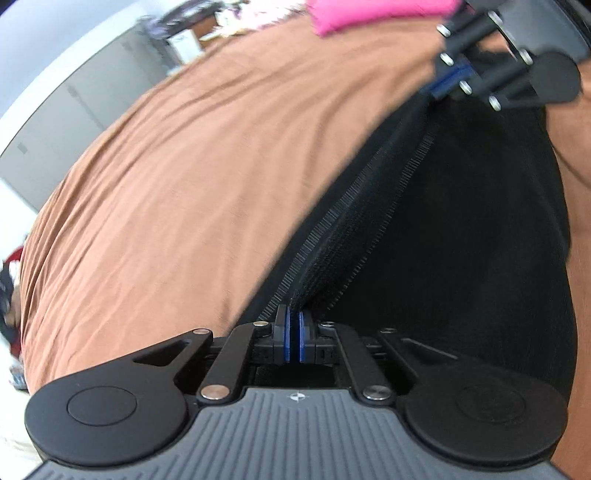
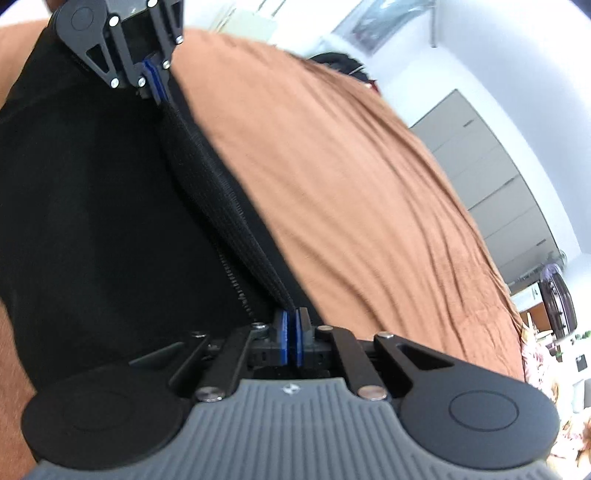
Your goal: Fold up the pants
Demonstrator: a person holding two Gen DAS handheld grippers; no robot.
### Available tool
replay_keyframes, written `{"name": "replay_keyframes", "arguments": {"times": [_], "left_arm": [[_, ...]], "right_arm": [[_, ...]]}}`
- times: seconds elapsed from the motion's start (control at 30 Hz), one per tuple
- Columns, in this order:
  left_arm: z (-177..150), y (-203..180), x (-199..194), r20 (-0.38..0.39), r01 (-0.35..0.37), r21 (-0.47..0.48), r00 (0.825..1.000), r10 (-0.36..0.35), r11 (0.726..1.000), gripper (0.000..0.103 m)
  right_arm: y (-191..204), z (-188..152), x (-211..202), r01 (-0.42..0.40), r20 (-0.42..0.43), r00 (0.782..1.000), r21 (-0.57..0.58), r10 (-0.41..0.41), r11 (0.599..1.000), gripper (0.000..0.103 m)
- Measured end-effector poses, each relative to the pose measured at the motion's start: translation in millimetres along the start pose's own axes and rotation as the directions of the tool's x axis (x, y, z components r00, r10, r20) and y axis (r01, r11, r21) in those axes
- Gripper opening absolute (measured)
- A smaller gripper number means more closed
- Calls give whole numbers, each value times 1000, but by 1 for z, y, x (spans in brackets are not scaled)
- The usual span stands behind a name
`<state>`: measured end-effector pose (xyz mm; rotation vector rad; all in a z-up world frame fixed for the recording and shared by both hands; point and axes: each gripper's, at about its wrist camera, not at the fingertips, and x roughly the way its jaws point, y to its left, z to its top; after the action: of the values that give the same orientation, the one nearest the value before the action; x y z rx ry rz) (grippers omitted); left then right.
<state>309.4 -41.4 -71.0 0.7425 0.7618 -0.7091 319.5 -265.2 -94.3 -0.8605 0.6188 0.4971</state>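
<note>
Black pants hang over a brown bedsheet. Their ribbed waistband is stretched taut between my two grippers. My left gripper is shut on one end of the waistband. My right gripper shows at the upper right of the left wrist view, shut on the other end. In the right wrist view the right gripper is shut on the waistband, the pants fall to the left, and the left gripper grips the far end at the top.
A pink cloth lies on the far part of the bed. Grey cabinets and white walls stand beyond the brown bedsheet. Cluttered items sit past the bed's right edge.
</note>
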Motion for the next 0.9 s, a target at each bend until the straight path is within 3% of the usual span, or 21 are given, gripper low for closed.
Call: {"name": "replay_keyframes", "arguments": {"times": [0.13,0.23,0.43,0.53,0.57,0.6,0.67,0.8,0.9], "left_arm": [[8,18,12,6,-31,-121,999,32,992,4],[12,24,38,-37,-71,-259,997,64,963,5],[17,7,76,-151,-150,-285,982,111,947,7],[15,6,80,-169,-203,-322,973,155,925,32],[16,10,83,-183,-241,-337,965,187,910,56],[14,10,83,-193,-275,-349,956,219,896,75],[9,11,76,-184,-293,-377,954,239,879,80],[-8,27,44,-125,-285,-494,958,257,821,79],[-21,42,9,-59,-265,-580,957,285,770,79]], "right_arm": [[-17,1,6,29,5,1000,27,-29,999,0],[-28,2,26,37,-20,999,60,-36,998,0],[-14,17,91,3,-122,992,98,9,995,0],[-18,15,110,1,-148,989,135,19,991,0],[-22,15,115,5,-153,988,151,18,988,0],[-23,13,118,21,-162,987,172,7,985,12],[-28,12,122,72,-174,984,214,-35,974,31],[-59,-2,112,97,-148,988,394,-41,914,36],[-87,-32,94,187,-193,976,527,-97,829,36]]}}
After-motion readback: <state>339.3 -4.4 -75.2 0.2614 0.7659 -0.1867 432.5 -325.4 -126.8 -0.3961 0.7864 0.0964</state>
